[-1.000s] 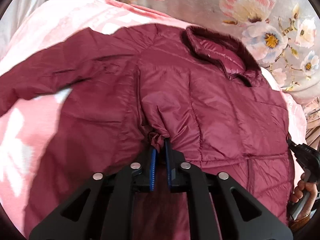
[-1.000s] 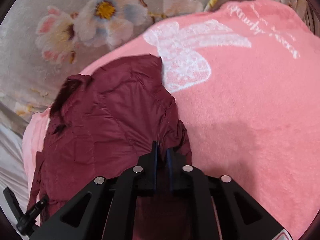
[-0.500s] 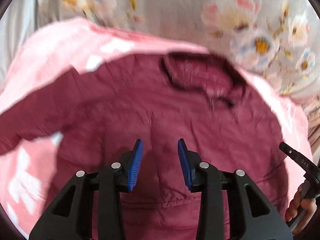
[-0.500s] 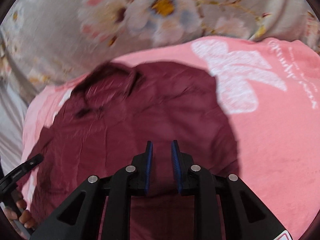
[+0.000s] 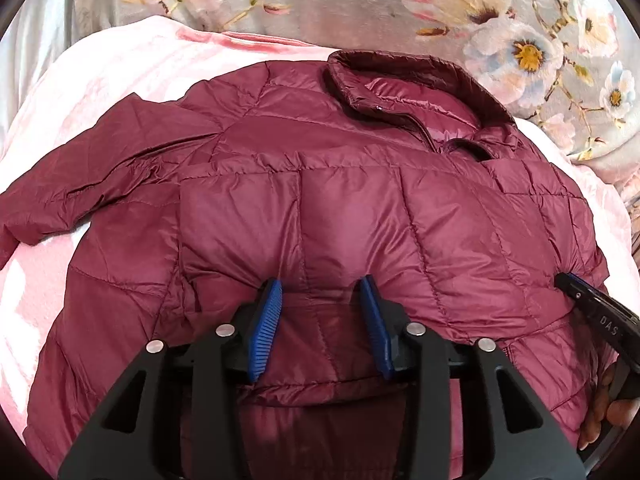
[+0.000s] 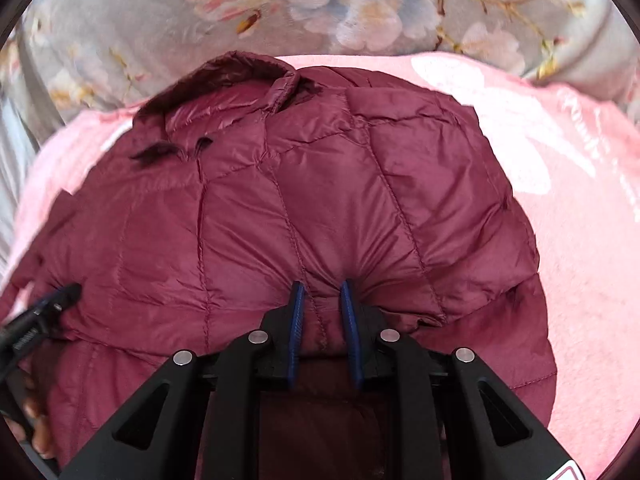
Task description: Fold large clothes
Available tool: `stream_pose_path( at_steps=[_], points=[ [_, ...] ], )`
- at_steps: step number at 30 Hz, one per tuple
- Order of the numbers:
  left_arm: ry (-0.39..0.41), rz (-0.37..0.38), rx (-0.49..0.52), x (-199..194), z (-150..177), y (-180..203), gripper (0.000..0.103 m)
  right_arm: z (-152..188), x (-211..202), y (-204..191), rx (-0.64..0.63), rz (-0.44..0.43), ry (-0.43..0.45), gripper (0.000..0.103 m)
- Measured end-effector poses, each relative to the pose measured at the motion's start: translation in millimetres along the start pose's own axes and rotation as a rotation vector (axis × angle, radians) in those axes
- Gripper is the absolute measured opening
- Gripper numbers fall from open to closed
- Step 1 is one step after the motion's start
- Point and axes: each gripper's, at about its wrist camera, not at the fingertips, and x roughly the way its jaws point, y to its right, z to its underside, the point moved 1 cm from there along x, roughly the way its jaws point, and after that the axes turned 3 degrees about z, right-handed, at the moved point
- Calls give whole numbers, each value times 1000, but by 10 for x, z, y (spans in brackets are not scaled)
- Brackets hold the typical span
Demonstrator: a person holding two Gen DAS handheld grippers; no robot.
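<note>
A maroon quilted puffer jacket (image 5: 320,184) lies front-up on a pink blanket (image 5: 100,72), collar (image 5: 400,76) at the far side, one sleeve (image 5: 80,176) stretched out to the left. My left gripper (image 5: 320,284) is open, its blue pads pressing down on the lower part of the jacket. The right gripper (image 5: 592,308) shows at the right edge of that view. In the right wrist view the jacket (image 6: 320,184) fills the middle and my right gripper (image 6: 322,286) is open, its pads a narrow gap apart astride a ridge of fabric.
A grey floral cover (image 5: 500,12) lies beyond the blanket's far edge. The pink blanket (image 6: 580,220) with white print extends to the right of the jacket. The person's hand (image 5: 608,412) holds the right gripper's handle.
One second ago both grippers were shut on bunched jacket fabric. Both have opened and let go, and now rest lower on the flattened jacket.
</note>
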Motion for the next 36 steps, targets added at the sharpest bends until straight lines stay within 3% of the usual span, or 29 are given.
stream_pose_path(
  at_steps=[13, 19, 21, 23, 24, 28, 30, 34, 36],
  points=[
    [-8, -57, 58, 41, -2, 97, 56, -6, 18, -33, -17, 32, 7, 21],
    [-9, -49, 54, 42, -4, 88, 59, -275, -65, 417, 242, -102, -3, 23],
    [-10, -50, 56, 44, -2, 93, 60, -445, -19, 474, 261, -80, -10, 26],
    [-10, -48, 55, 43, -1, 95, 60, -522, 212, 445, 223, 3, -70, 26],
    [-10, -45, 53, 44, 0, 92, 61, -501, 337, 433, 221, 1, -98, 26],
    [-13, -22, 50, 46, -3, 94, 69, -497, 271, 394, 244, 46, -81, 28],
    [-11, -6, 42, 23, -4, 77, 83, -478, 93, 281, 276, -10, -82, 31],
    [-2, 38, -33, -266, 49, -112, 85, -364, -287, -369, 103, -55, -31, 33],
    [37, 68, -96, -576, 85, -296, 87, -259, -370, -770, 5, -95, -31, 43]
  ],
)
